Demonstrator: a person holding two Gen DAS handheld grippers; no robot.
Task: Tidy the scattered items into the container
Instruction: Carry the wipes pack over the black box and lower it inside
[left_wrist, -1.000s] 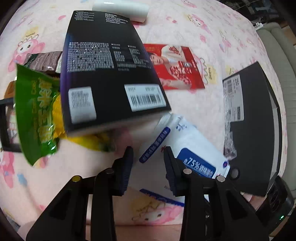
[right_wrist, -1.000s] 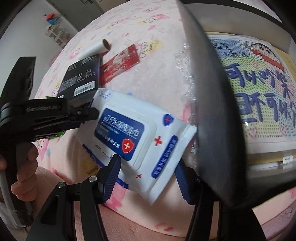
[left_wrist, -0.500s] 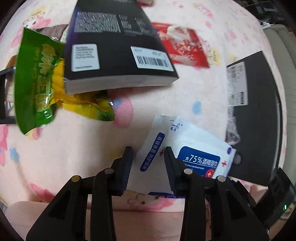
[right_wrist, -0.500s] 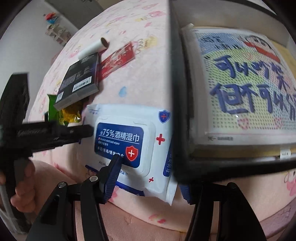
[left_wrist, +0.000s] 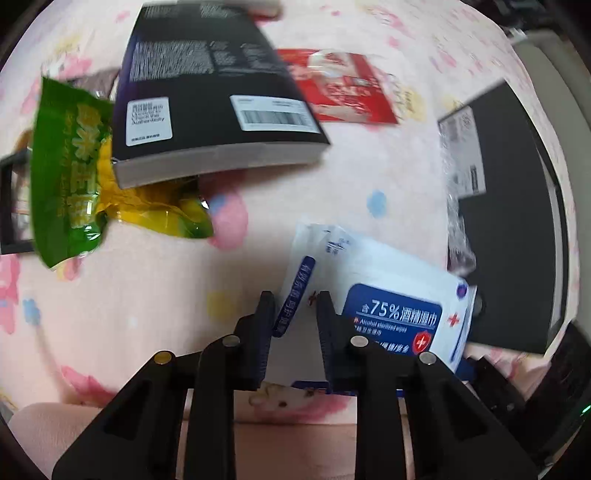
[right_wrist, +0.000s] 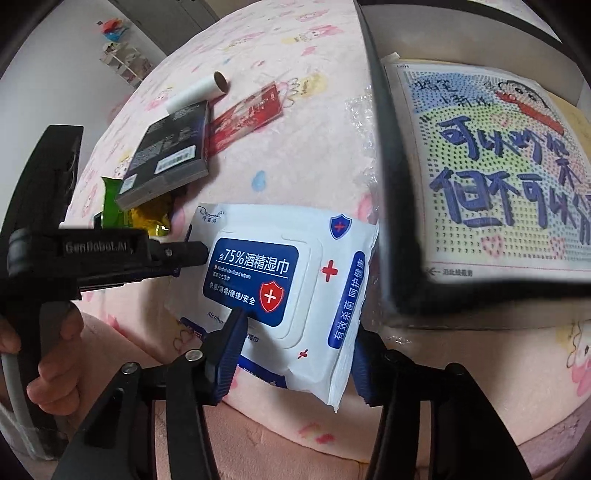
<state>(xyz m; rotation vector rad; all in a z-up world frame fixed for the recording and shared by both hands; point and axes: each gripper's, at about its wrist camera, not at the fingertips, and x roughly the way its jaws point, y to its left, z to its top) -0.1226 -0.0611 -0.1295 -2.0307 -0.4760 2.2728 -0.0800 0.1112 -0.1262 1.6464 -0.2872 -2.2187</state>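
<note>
The white and blue wet wipes pack (right_wrist: 280, 266) lies on the pink bedspread against the black box (right_wrist: 391, 184), the container, which holds a printed cartoon sheet (right_wrist: 491, 162). My right gripper (right_wrist: 299, 332) grips the pack's near end, its jaws closing with the blue pads pressed on both sides. My left gripper (left_wrist: 295, 306) has the pack's (left_wrist: 369, 273) left end between its closing jaws, and both pads touch it. In the right wrist view the left gripper (right_wrist: 195, 253) meets the pack's left edge.
A black book-like box (left_wrist: 210, 96) lies on a green and yellow snack bag (left_wrist: 70, 166). Behind them are a red packet (left_wrist: 343, 88) and a white tube (right_wrist: 195, 92). A person's hand (right_wrist: 55, 369) holds the left gripper. The black box (left_wrist: 517, 221) stands at right.
Both grippers' jaws have narrowed onto the wipes pack. The left gripper slid along the bed, so the book and snack bag sit farther away. The pack went from tilted to lying beside the box.
</note>
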